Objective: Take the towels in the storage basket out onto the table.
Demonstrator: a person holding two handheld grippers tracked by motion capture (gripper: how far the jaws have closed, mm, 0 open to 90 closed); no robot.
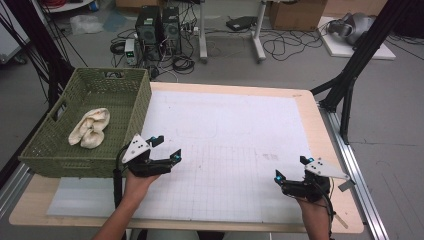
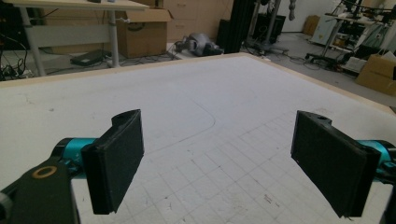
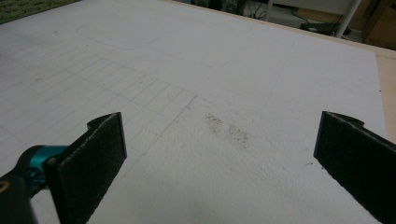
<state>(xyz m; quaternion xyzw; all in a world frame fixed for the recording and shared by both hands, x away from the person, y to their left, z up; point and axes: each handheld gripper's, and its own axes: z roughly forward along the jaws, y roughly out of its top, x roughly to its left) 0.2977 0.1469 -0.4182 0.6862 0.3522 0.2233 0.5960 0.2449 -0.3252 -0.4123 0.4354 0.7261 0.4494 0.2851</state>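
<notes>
White gridded matting covers the wooden table [image 1: 327, 150] under us, with a cluttered workshop floor of cables and boxes beyond its far edge. Between the jaws of our left gripper [image 1: 159, 148] there is nothing but bare mat; they stand wide apart, as the left gripper view shows. Our right gripper [image 1: 291, 169] is the same: jaws spread wide, empty, with a faint grey smudge [image 3: 227, 129] on the mat just ahead of them.

Outward from the left jaws, just beside them on their far-left side, sits the green woven basket [image 1: 135, 102], and in it lies a cream cloth [image 1: 90, 127], bundled and folded over on itself, soft and limp, resting on the basket floor near the wall that faces us. It is well apart from our right jaws, across the whole mat.

What could go wrong, we judge: the basket wall stands between the left jaws and the cloth, so a low reach would knock the rim and shove or tip the light basket off the table's left edge. Coming in from above, we might pinch only one loose fold, and the bundle would unroll and drag on the weave. The cloth could also snag in the wicker.
</notes>
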